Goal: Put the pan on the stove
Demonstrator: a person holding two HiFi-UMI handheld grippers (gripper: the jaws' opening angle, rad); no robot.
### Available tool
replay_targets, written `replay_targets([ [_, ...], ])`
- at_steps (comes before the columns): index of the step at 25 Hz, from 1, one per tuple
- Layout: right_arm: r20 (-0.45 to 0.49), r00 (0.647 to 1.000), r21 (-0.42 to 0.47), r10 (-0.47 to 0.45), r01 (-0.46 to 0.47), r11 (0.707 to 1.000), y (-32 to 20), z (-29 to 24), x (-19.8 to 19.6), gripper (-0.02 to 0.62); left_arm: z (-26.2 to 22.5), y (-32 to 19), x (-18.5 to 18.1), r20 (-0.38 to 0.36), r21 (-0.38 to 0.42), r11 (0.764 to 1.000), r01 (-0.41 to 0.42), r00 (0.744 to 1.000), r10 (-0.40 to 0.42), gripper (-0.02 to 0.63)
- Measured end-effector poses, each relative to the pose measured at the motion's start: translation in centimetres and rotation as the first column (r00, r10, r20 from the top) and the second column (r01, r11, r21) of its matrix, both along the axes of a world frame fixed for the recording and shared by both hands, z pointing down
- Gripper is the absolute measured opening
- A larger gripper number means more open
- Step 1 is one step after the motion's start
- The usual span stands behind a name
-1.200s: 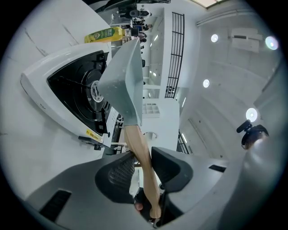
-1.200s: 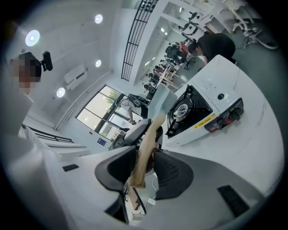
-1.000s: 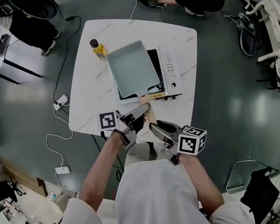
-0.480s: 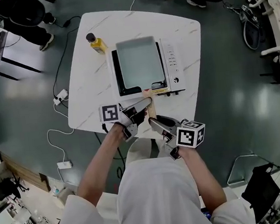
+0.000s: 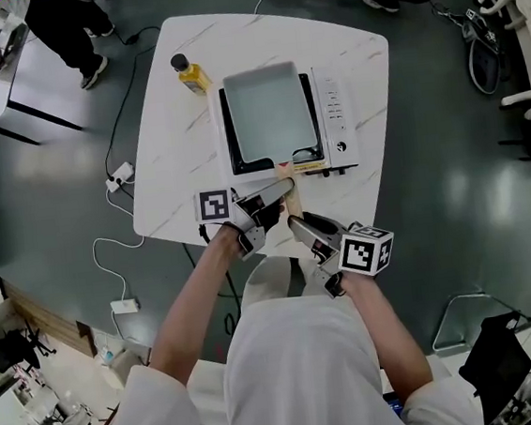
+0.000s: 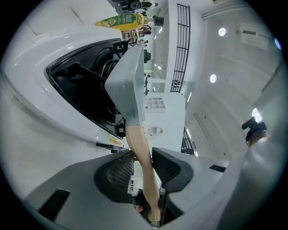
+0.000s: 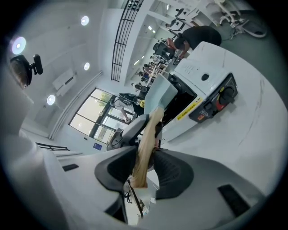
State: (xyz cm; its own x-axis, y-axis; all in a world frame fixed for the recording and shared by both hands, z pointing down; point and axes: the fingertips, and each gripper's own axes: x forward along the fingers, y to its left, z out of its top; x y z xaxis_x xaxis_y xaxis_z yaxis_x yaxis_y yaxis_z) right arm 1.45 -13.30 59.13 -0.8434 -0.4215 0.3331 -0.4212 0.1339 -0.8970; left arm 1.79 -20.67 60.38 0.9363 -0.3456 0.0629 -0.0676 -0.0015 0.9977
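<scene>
Pan sitting on stove, stove standing mid-desk. Wooden handle sticking out past stove's near edge. Left gripper fingers just opening, handle lying loose between them. Right gripper fingers clamping handle end.

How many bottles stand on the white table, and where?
1. The yellow bottle with a dark cap stands on the table near its far left corner, just left of the stove that carries the pan. Both look too low to hide another.
</scene>
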Motion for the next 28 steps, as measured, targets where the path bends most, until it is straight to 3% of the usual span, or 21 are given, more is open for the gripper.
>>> replay_targets([
  [3, 0.003, 1.0, -0.005, 0.0, 0.0, 1.0, 0.2, 0.2, -0.2, 0.135, 0.0, 0.2, 0.0, 0.002, -0.006, 1.0, -0.01, 1.0, 0.01, 0.141],
  [6, -0.011, 1.0, -0.013, -0.024, 0.023, 1.0, 0.8, 0.4, -0.3, 0.244, -0.6, 0.4, 0.1, -0.001, 0.001, 1.0, -0.003, 1.0, 0.003, 0.17],
  [12, -0.03, 0.998, 0.028, 0.062, -0.061, 0.998, 0.8, -0.6, 1.8, 0.273, -0.2, 1.8, -1.7, 0.154, 0.043, 0.997, 0.071, 0.985, -0.077, 0.17],
  [16, -0.095, 0.991, 0.077, 0.095, -0.087, 0.993, 0.8, -1.2, 3.9, 0.282, -1.1, 3.6, -3.1, 0.283, 0.147, 0.988, 0.057, 0.954, -0.097, 0.17],
  [21, -0.171, 0.981, 0.167, 0.087, -0.058, 0.984, 0.6, -3.4, 5.2, 0.264, -3.4, 4.4, -5.3, 0.456, 0.294, 0.954, 0.058, 0.869, -0.193, 0.17],
  [25, -0.238, 0.969, 0.3, 0.07, 0.005, 0.954, 0.3, -7.2, 5.6, 0.222, -5.9, 4.2, -8.1, 0.586, 0.392, 0.914, 0.108, 0.736, -0.339, 0.138],
  [28, -0.276, 0.957, 0.388, 0.089, 0.026, 0.921, -0.5, -10.1, 6.0, 0.179, -8.9, 4.4, -9.3, 0.597, 0.472, 0.871, 0.136, 0.678, -0.429, 0.09],
])
